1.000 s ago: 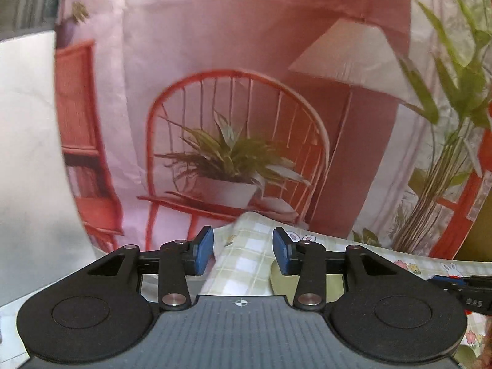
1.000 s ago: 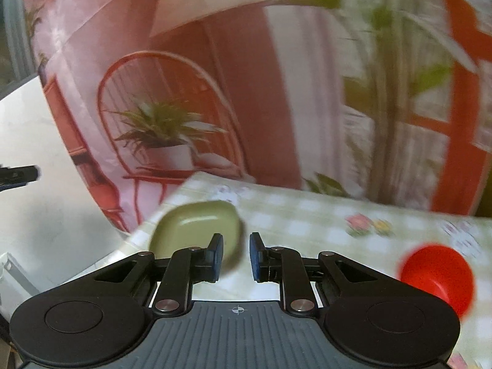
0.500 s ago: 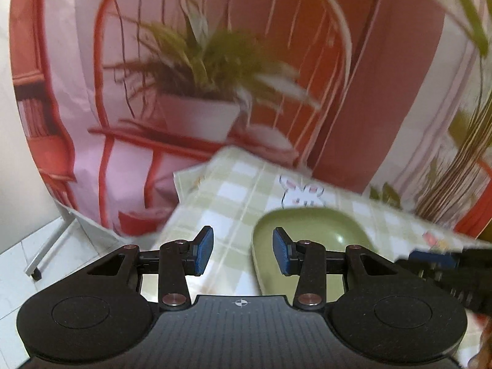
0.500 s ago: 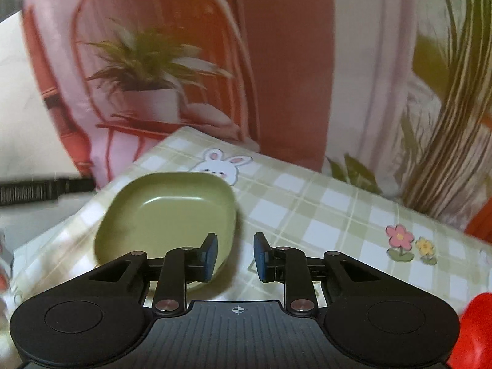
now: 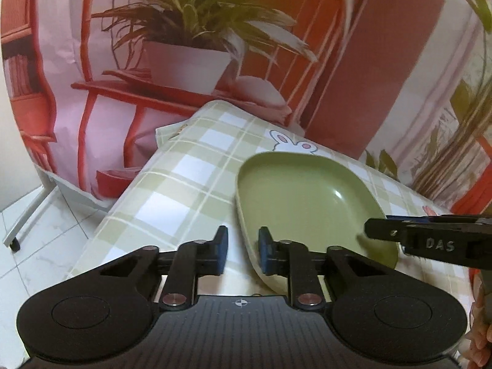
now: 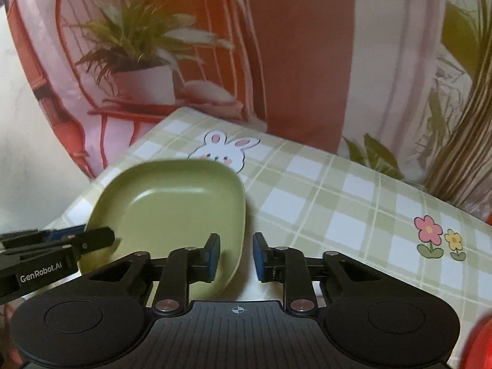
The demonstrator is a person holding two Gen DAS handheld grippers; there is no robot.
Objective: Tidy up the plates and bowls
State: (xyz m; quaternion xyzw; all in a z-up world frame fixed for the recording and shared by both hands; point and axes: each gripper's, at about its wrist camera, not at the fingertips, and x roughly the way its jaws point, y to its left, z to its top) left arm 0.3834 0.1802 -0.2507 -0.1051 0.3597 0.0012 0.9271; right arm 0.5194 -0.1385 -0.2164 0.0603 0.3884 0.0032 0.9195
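Little of the sorting appeared done. A single green plate lay flat on the checked tablecloth, near the table's left edge and not stacked on or under anything. The plate held nothing; its shallow well was bare. At the near right corner of the right wrist view a sliver of something red showed, too cropped to name, though it may have been another dish awaiting its turn. The left gripper hovered low at the plate's near left rim, its jaws apart with the rim roughly between them but not pinched. The right gripper sat at the plate's near right corner, jaws likewise apart and holding nothing, one finger over the plate's edge and the other over the cloth. Judging by this, the plate was about to be taken up, and all the gathering and stacking still lay ahead.
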